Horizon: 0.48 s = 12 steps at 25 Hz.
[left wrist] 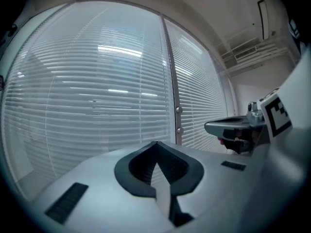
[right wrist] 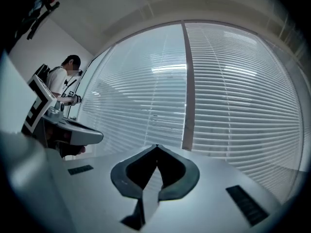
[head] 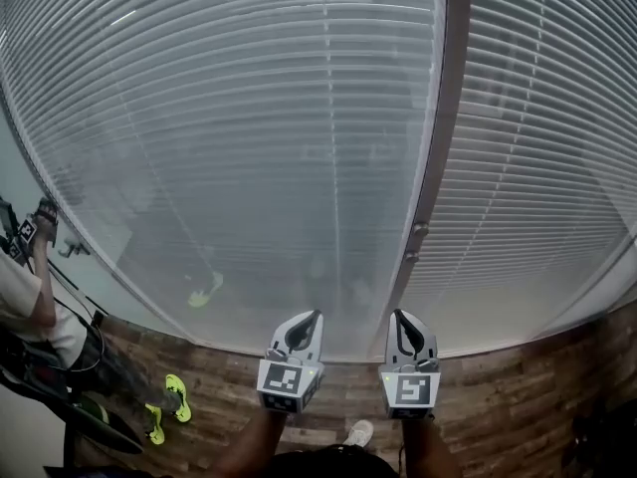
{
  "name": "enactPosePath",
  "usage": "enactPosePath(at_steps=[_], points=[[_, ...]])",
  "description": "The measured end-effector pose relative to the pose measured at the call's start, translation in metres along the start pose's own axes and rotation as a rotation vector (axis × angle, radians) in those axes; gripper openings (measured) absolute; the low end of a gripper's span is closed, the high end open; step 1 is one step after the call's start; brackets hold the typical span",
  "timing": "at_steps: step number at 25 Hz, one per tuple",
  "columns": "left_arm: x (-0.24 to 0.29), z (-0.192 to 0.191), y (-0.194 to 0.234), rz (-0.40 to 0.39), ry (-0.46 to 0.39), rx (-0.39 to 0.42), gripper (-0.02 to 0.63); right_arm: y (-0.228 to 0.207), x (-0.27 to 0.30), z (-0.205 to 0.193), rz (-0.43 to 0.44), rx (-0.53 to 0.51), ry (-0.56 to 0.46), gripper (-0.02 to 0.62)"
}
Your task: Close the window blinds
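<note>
White slatted blinds (head: 229, 147) fill the head view ahead of you, hanging on either side of a grey mullion (head: 438, 147). The slats look thin, light and easily kinked, so go for a tilt wand or cord, though none shows plainly. Your left gripper view has the left gripper (left wrist: 156, 142) clenched on nothing. Your right gripper view shows the right gripper (right wrist: 156, 145) likewise pinched empty, apart from the blinds.
</note>
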<state>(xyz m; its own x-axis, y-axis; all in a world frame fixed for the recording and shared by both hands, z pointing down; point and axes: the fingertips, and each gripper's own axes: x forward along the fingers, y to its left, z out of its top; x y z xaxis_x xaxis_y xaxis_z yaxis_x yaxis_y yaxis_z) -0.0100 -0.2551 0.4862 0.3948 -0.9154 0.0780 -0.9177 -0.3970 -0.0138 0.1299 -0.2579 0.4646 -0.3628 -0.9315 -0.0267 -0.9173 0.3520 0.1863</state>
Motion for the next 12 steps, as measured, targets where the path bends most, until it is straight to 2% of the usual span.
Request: enactPosePath(at_steps=[4,8,12], points=[[-0.028,0.008,0.013,-0.013,-0.004,0.008,0.0,0.022,-0.022,0.004,-0.046,0.044,0.02,0.003],[-0.065,0.003,0.025,-0.008,-0.017,-0.01,0.0,0.05,-0.043,0.014,-0.042,0.045,0.003,0.003],[-0.099,-0.006,0.037,-0.017,-0.019,-0.024,0.0,0.082,-0.061,0.018,-0.066,0.012,0.034,0.003]])
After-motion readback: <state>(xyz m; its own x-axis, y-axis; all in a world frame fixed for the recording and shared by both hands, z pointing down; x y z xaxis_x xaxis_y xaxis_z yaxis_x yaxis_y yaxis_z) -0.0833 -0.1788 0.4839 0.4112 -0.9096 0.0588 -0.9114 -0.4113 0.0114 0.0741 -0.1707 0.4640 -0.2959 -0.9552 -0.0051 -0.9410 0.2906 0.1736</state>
